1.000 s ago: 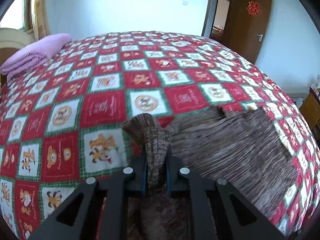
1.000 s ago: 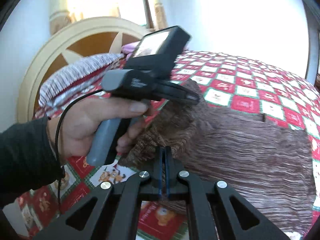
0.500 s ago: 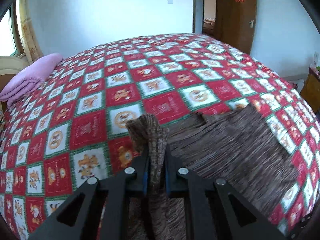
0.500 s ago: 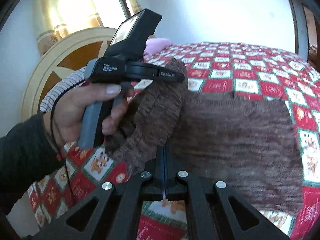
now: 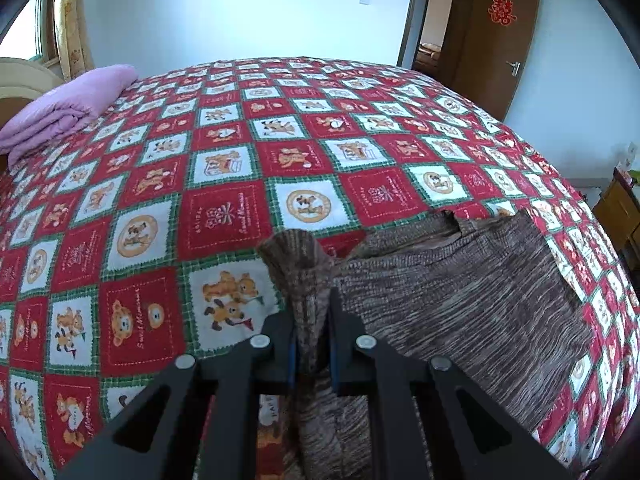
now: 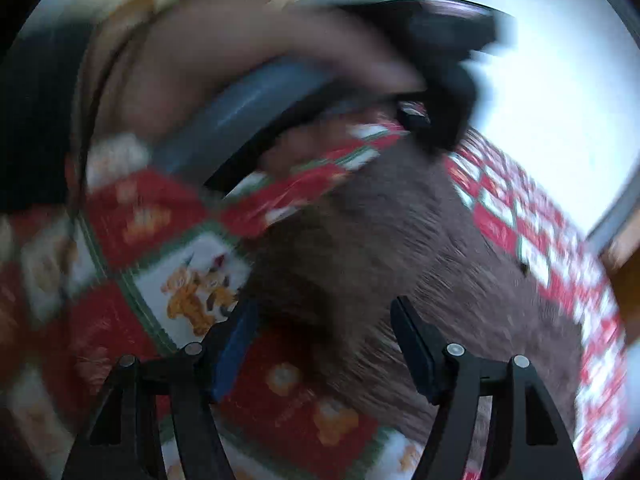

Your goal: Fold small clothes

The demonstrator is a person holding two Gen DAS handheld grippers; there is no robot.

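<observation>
A brown knitted sweater [image 5: 460,292] lies on the red patchwork bedspread [image 5: 224,212]. My left gripper [image 5: 312,320] is shut on a fold of the sweater, a sleeve-like part that stands up between the fingers. In the right wrist view the picture is blurred by motion. My right gripper [image 6: 324,328] is open and empty just above the sweater [image 6: 400,248]. The hand with the left gripper [image 6: 360,64] fills the upper part of that view.
A folded lilac blanket [image 5: 68,108] lies at the far left of the bed by a cream headboard [image 5: 24,76]. A brown door [image 5: 488,36] is at the far right. A wooden cabinet [image 5: 620,216] stands right of the bed.
My right gripper has opened and let go of the sweater and is moving fast. My left gripper still holds its fold and has swung its view slightly.
</observation>
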